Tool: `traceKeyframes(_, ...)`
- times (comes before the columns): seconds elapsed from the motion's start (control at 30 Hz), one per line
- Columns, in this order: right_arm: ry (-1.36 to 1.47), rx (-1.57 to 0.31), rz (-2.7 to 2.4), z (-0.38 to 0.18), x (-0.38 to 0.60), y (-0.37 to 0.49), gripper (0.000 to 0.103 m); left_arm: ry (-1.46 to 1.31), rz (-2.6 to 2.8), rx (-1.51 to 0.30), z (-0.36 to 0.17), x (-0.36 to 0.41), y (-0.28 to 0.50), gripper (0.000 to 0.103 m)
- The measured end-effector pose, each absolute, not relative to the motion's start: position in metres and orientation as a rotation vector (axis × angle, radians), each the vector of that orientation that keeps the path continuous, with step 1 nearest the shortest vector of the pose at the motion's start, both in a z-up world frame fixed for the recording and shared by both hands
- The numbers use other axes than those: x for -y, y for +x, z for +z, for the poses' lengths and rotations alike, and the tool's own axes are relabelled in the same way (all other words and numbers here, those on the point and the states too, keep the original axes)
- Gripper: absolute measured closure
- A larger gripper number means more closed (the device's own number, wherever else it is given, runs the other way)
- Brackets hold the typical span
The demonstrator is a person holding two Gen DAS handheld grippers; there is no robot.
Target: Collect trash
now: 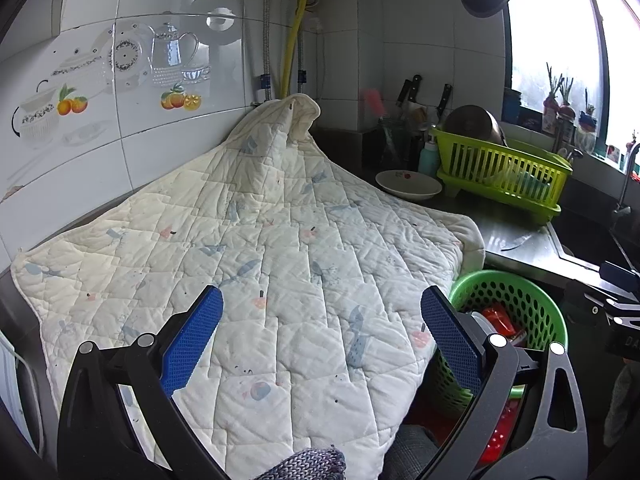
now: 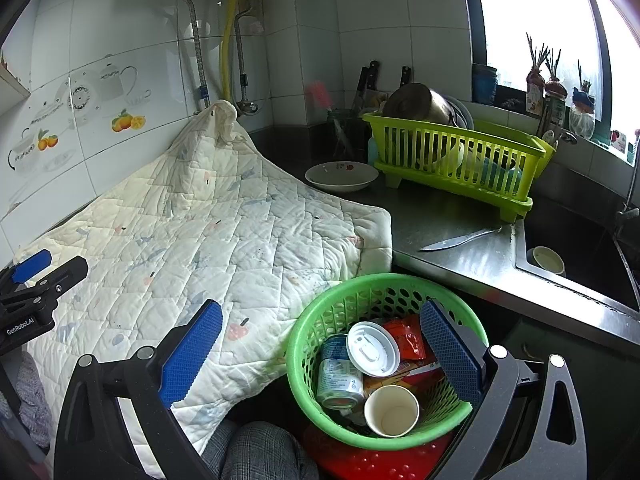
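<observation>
1. Kitchen tiling printed with teapots and oranges is backing a dark countertop (image 2: 460, 216), and a quilted blanket (image 1: 260, 264) is lying spread over most of it, one corner riding up the wall at twelve o'clock, probably to give a soft working surface.
2. Over that blanket the left gripper (image 1: 320, 340) is hovering, its blue-padded jaws spread wide and holding nothing; no litter is showing on the quilt beneath it.
3. At four o'clock from the blanket, a green perforated basket (image 2: 312, 344) is sitting below the counter's front edge, seemingly so items can be dropped straight down into it.
4. Inside it are lying a tin can (image 2: 338, 376), a white plastic lid (image 2: 372, 348), a red snack wrapper (image 2: 404, 336) and a paper cup (image 2: 391, 411), so collection looks largely done.
5. Above the basket the right gripper (image 2: 320, 352) is hanging with jaws fully apart and empty, as if just after a drop.
6. Further right, at two o'clock, a knife (image 2: 460, 240), a bowl (image 2: 342, 176) and a lime dish rack (image 2: 456, 160) are resting on the counter; those look like kitchenware, not rubbish.
</observation>
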State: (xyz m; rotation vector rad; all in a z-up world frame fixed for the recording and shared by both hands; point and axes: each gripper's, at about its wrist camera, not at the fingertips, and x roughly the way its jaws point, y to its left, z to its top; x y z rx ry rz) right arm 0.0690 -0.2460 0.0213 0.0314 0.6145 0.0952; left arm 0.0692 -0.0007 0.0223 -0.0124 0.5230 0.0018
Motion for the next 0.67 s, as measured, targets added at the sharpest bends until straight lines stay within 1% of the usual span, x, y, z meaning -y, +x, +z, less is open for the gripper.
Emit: traceKeyframes(0.67,0.030,-0.617,0.098,0.0196,0.2445,0.0702,0.007,-0.019,-0.008,-0.524,0.0213,0.0021,0.0698,0.005)
